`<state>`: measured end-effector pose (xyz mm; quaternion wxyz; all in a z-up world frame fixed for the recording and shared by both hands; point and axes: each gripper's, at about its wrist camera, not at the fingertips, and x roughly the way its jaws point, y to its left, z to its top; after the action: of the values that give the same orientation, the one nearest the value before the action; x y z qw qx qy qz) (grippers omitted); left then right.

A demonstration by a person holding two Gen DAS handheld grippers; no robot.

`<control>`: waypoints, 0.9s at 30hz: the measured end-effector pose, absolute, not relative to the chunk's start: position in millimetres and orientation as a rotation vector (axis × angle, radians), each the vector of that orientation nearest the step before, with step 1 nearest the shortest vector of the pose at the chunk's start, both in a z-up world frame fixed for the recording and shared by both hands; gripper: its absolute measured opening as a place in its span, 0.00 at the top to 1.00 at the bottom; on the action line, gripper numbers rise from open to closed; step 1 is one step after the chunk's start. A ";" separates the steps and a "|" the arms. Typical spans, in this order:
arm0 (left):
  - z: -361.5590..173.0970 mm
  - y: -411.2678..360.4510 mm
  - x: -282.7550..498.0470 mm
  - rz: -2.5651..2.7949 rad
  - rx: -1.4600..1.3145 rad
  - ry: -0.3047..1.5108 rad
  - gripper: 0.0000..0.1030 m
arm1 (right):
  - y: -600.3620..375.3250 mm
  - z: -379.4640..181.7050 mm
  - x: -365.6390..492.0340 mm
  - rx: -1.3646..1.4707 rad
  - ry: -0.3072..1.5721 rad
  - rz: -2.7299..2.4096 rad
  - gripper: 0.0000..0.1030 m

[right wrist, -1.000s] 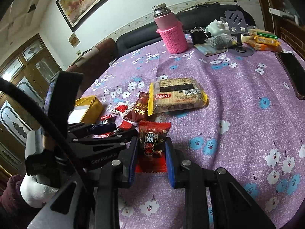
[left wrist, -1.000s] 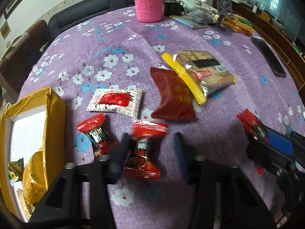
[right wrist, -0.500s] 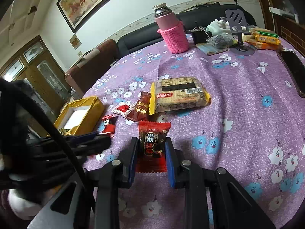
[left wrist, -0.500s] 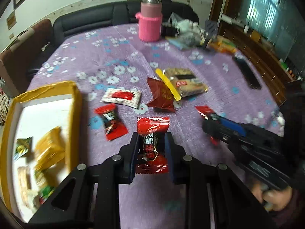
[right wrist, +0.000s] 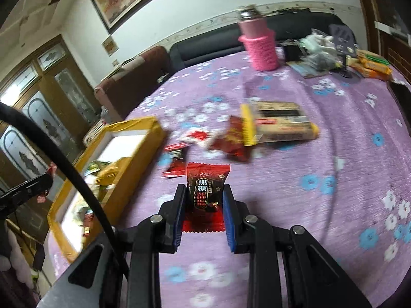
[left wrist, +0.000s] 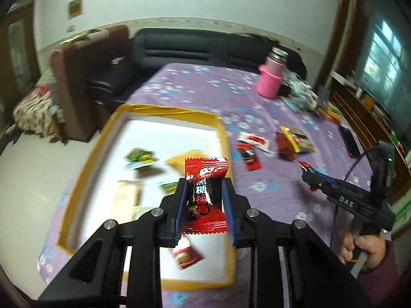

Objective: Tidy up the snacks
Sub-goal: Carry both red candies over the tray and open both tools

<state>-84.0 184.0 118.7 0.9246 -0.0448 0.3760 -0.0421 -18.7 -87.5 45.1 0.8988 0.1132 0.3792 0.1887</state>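
Note:
My left gripper (left wrist: 204,187) is shut on a red candy packet (left wrist: 205,195) and holds it above the yellow-rimmed box (left wrist: 221,128), which holds several snacks. My right gripper (right wrist: 204,195) is shut on another red and black candy packet (right wrist: 205,187) above the purple cloth, right of the box (right wrist: 143,151). The right gripper also shows in the left wrist view (left wrist: 308,174). On the cloth lie a small red packet (right wrist: 177,161), a white and red sachet (right wrist: 197,136), a dark red packet (right wrist: 233,138) and a yellow-edged cracker pack (right wrist: 277,123).
A pink flask (right wrist: 259,46) stands at the far side of the table. Clutter and snack bars (right wrist: 370,64) lie at the far right, with a dark phone (left wrist: 349,141) near the right edge. A sofa and armchair stand beyond the table.
My left gripper closed on a red candy packet, lifted it and carried it left over the box. My right gripper, still holding its packet, has moved towards the box.

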 end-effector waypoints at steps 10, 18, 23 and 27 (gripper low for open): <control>118.0 202.7 -126.5 0.013 -0.090 0.682 0.72 | 7.3 77.0 -65.4 0.086 0.755 0.529 0.75; 116.1 214.3 -133.0 0.053 -0.069 0.651 0.72 | 42.7 93.4 -76.9 0.004 0.729 0.545 0.75; 107.8 226.9 -129.3 0.087 -0.068 0.661 0.72 | 59.9 95.5 -75.9 -0.030 0.727 0.554 0.75; 100.3 236.3 -121.0 0.096 -0.071 0.676 0.72 | 73.1 91.1 -75.1 -0.058 0.737 0.561 0.75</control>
<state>-121.0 236.3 100.3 0.9417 -0.0349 0.3314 0.0472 -75.1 73.1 91.1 0.8943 -0.0279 0.3556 0.2703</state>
